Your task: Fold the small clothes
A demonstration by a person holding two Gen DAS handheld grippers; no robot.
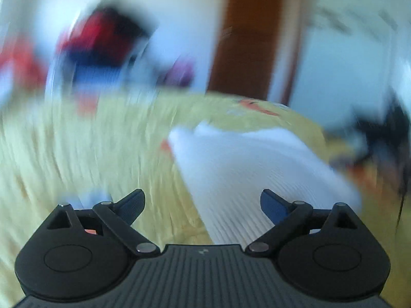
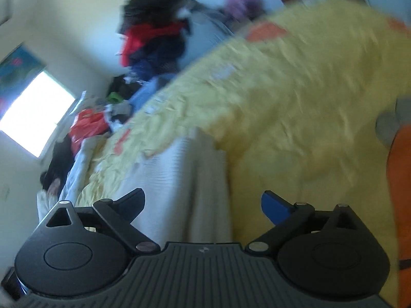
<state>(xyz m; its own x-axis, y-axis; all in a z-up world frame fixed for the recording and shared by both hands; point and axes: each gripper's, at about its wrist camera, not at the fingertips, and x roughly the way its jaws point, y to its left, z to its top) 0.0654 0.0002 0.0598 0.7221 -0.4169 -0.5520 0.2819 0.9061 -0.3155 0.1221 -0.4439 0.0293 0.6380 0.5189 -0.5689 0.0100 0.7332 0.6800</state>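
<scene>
A white ribbed garment (image 1: 257, 177) lies folded flat on the yellow bedspread (image 1: 90, 159), blurred by motion. My left gripper (image 1: 203, 205) hangs above its near edge, jaws wide open and nothing between the fingers. In the right wrist view the same white garment (image 2: 179, 187) stretches away from the camera on the yellow bedspread (image 2: 295, 118). My right gripper (image 2: 203, 205) stands open over its near end, holding nothing.
A pile of dark, red and blue clothes (image 2: 154, 43) is heaped at the far side of the bed, with more loose items (image 2: 90, 125) along the bed's edge. An orange object (image 2: 400, 192) lies at the right. A brown door (image 1: 246, 33) stands behind the bed.
</scene>
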